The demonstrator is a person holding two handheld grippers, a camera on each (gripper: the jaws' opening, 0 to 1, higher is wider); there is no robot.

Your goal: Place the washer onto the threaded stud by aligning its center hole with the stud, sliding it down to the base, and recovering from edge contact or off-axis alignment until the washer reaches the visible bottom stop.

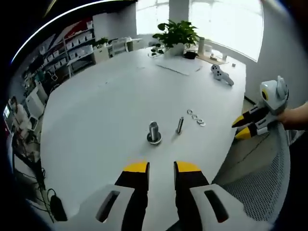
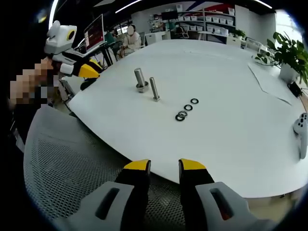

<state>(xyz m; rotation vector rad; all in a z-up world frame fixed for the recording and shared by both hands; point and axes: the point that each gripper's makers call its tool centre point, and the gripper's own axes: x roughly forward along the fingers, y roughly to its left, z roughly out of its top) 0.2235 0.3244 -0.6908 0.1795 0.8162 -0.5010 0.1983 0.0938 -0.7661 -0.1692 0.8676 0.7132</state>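
in the left gripper view, the left gripper (image 1: pixel 161 167) hangs over the near edge of the white table (image 1: pixel 96 120). its two yellow-tipped fingers are spread apart with nothing between them. a little farther in, near the middle of the tabletop, a stud with a round base (image 1: pixel 153 132) stands upright. just beside it stands a thinner bolt (image 1: pixel 180 124). past the bolt, a short row of small washers (image 1: pixel 196 117) lies flat on the table, apart from both the stud and the bolt. the right gripper (image 1: pixel 242 127) shows off the right edge of the table, above a grey mesh chair (image 1: pixel 260 183), held by a hand (image 1: pixel 294 117). its fingers look close together, but i cannot tell if they touch. at the far edge of the tabletop sit a sheet of paper (image 1: pixel 177 64), a white game controller (image 1: pixel 221 74) and a green plant in a pot (image 1: pixel 176 36).

in the right gripper view, the right gripper (image 2: pixel 165 167) is over the mesh chair (image 2: pixel 62 163), just short of the table edge, with its fingers spread and empty. the washers (image 2: pixel 185 109) lie on the table beyond, then the bolt (image 2: pixel 154 89) and the stud (image 2: pixel 140 80).
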